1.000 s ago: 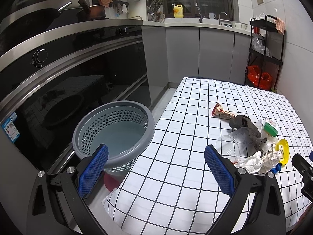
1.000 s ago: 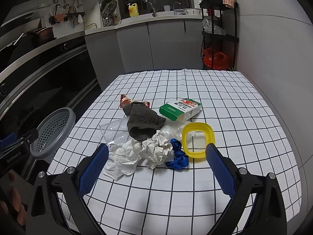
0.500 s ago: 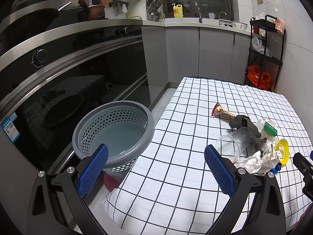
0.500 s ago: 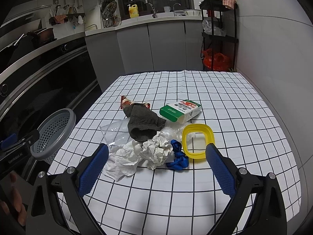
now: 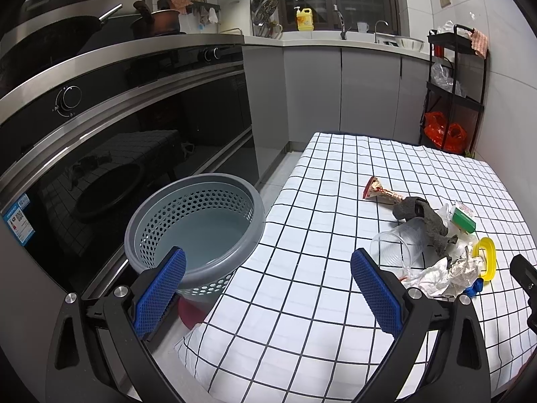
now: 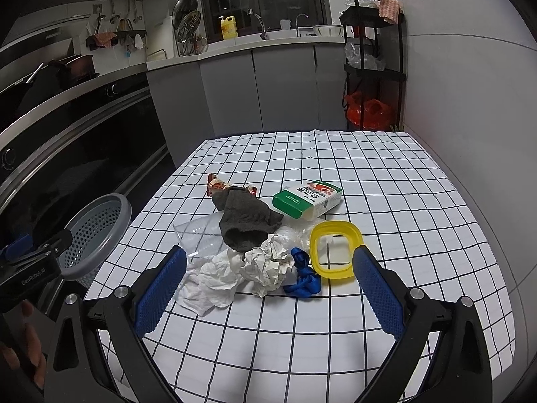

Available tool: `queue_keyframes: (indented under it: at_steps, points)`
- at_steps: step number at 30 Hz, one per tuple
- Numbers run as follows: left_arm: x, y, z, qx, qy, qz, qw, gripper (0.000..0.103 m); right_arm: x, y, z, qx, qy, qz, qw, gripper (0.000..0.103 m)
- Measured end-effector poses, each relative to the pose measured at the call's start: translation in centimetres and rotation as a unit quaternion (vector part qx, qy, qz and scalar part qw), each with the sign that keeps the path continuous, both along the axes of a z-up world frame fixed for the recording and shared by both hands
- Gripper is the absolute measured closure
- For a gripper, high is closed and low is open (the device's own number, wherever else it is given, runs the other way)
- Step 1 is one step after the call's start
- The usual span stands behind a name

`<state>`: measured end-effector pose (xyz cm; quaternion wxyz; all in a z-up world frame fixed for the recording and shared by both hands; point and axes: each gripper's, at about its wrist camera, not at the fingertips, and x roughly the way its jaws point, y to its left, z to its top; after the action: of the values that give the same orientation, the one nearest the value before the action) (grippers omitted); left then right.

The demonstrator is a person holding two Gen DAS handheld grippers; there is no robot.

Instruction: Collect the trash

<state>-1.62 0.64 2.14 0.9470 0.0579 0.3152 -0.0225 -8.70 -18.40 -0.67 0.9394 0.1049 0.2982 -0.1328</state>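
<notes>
A heap of trash lies on the checked tablecloth (image 6: pixel 369 174): crumpled white paper (image 6: pixel 265 265), a grey rag (image 6: pixel 246 221), a green-and-white carton (image 6: pixel 307 198), a yellow plastic ring (image 6: pixel 335 248), a blue scrap (image 6: pixel 303 277), a clear plastic cup (image 6: pixel 196 235) and a red wrapper (image 6: pixel 218 186). My right gripper (image 6: pixel 268 288) is open just short of the paper, with nothing between its fingers. My left gripper (image 5: pixel 266 288) is open over the table's left edge, beside the grey perforated basket (image 5: pixel 198 225). The same heap (image 5: pixel 443 241) shows at the right of the left wrist view.
A dark oven front (image 5: pixel 100 154) runs along the left, close behind the basket. Grey cabinets (image 6: pixel 285 90) stand beyond the table. A black shelf rack (image 6: pixel 376 67) with a red bag is at the far right, by the white wall. A hand (image 6: pixel 30 342) holds the left gripper.
The right gripper has moved slightly forward, toward the heap. The left wrist view is nearly unchanged.
</notes>
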Motion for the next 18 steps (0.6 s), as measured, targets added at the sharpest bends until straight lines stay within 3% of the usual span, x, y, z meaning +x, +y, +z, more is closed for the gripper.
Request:
queue_keyframes:
  at_steps: [18]
  points:
    - [-0.01, -0.07, -0.04, 0.0, 0.0, -0.001, 1.0, 0.006, 0.05, 0.1, 0.05, -0.004, -0.004, 0.0, 1.0, 0.008]
